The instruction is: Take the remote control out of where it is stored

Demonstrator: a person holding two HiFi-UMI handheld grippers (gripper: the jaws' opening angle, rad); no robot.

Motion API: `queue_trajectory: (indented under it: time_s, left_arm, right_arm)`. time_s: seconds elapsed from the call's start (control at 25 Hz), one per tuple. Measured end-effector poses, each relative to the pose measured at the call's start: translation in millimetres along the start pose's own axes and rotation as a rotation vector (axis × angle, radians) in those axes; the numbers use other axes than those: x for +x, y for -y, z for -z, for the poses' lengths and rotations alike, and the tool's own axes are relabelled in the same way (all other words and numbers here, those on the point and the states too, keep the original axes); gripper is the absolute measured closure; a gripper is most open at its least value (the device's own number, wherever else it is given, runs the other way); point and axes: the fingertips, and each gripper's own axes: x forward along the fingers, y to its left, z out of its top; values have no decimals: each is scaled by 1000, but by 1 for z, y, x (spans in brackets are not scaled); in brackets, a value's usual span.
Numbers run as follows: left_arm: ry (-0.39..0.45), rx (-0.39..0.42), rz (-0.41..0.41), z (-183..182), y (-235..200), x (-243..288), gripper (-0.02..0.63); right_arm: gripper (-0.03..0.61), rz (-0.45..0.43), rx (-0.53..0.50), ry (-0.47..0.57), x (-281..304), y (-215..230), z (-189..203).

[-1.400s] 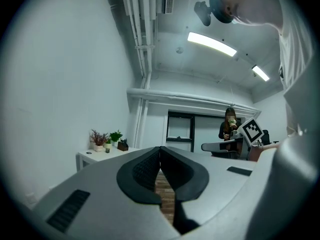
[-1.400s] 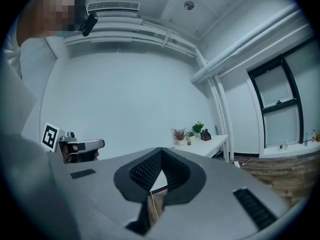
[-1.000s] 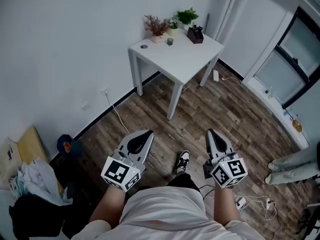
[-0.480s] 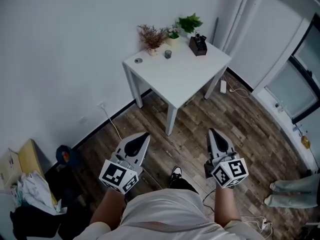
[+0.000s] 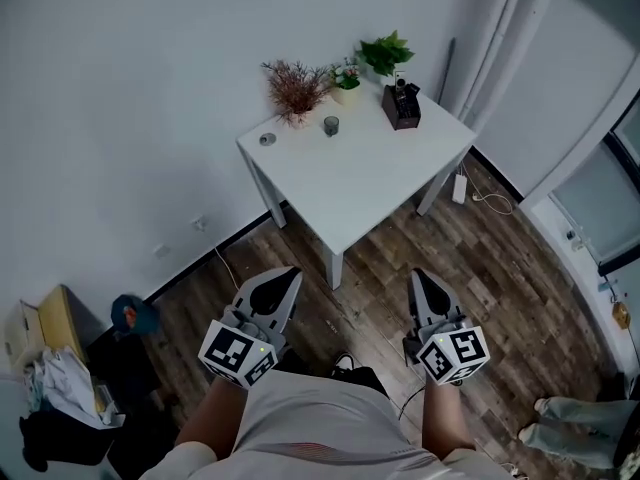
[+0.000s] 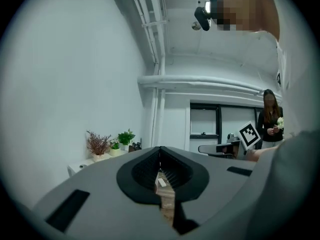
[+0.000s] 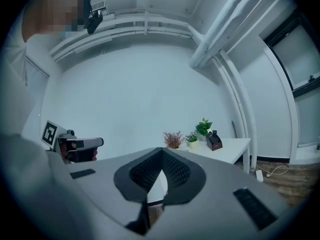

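A white table (image 5: 370, 173) stands against the wall, ahead of me. At its far right corner sits a dark holder (image 5: 404, 106) with slim things standing in it; I cannot make out the remote control among them. My left gripper (image 5: 289, 274) and right gripper (image 5: 417, 276) hang side by side over the wood floor, short of the table, both shut and empty. The right gripper view shows the holder (image 7: 214, 140) on the table (image 7: 232, 150), far beyond the closed jaws. In the left gripper view the table (image 6: 79, 167) is small at the left.
A dried plant (image 5: 293, 88), two green potted plants (image 5: 385, 54), a small cup (image 5: 331, 125) and a round disc (image 5: 266, 139) share the table. A power strip (image 5: 460, 187) with a cable lies under its right side. A box with clothes (image 5: 45, 363) stands at left. Another person's legs (image 5: 572, 433) show at lower right.
The table has drawn closer and lower in the head view as I stepped toward it. Both grippers stay shut, side by side.
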Motion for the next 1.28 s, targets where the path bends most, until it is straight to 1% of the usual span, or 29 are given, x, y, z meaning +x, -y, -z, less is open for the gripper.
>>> queue_trajectory:
  time_s: [0.12,0.24,0.4,0.48,0.56,0.68,0.84,0.96,1.04,1.16,1.28]
  left_arm:
    - [5,0,12,-4,-10,28,605]
    - [12,1,40,-6,-27,58,606]
    - [26,-8,90,-7,-58,98,604]
    - [30,-10,133,-7,-77,120,606]
    - [30,12,185,-9,-94,139,606]
    - [36,48,235,-18,-129,162,606]
    - [29,39,282,-21,-180,180,606]
    - [30,36,288,-24,-212,192,606]
    - [34,16,289,-24,-225,199,604]
    - [25,-8,289,-21,-235,207,604]
    - [20,-14,274,-22,-236,218,605]
  right_arm:
    - [565,11,3,-8,17,20,-4]
    - [565,43,6,-2,37,41,-9]
    - [566,95,-21,5,70,61,-16]
    - [566,134,-34,12,89,68,-23]
    - [566,172,-38,19,110,72,-31]
    - [566,215,-58,27,150,70,-42]
    - [565,275,-82,39,196,62,-56]
    - [565,296,-106,30,223,57,-59]
    - [565,303,-122,15,235,57,-59]
    - [565,324,-119,16,245,65,-63]
    - [565,324,-119,20,250,79,-66]
